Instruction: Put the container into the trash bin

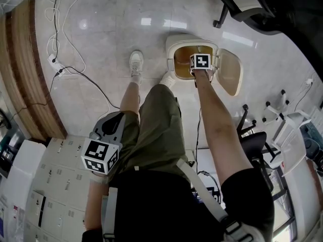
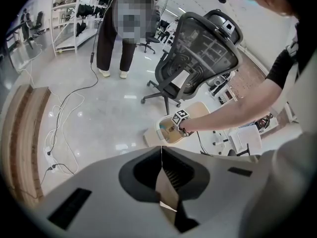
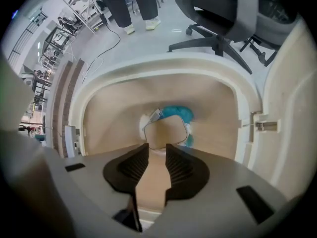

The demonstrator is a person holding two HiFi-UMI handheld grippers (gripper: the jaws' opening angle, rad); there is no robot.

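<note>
Right gripper: we saw the right gripper (image 3: 157,148) pointing steeply down over the open trash bin (image 3: 148,66). In the head view it (image 1: 198,70) hung at the end of the stretched right arm, above the mouth of the bin (image 1: 174,42).
Right fingers: the two dark ribbed fingers (image 3: 133,167) stood apart, released, and nothing was pressed between them.
Container: the container (image 3: 166,133), clear and with rounded corners, lay inside the bin, just beyond the fingertips and below them. We saw a gap between it and both pads.
Beside the container: a blue thing (image 3: 177,113) lay behind it, on the side far from the fingers. We could not tell what it was.
Lid: the lid (image 1: 229,72) of the bin stood open, to the right of the right fingers.
Left gripper: the left gripper (image 1: 108,130) was held low beside the person's left thigh, well apart from the bin.
Left fingers: in its own view the left gripper (image 2: 161,150) had its fingers (image 2: 143,170) clenched together, with only a thin line between them, and they held nothing.
Beyond the left fingers: we saw the pale floor (image 2: 109,108), an office chair (image 2: 198,48) and a standing person (image 2: 111,38) far behind.
Floor: cables (image 1: 60,64) lay to the left of the left gripper.
</note>
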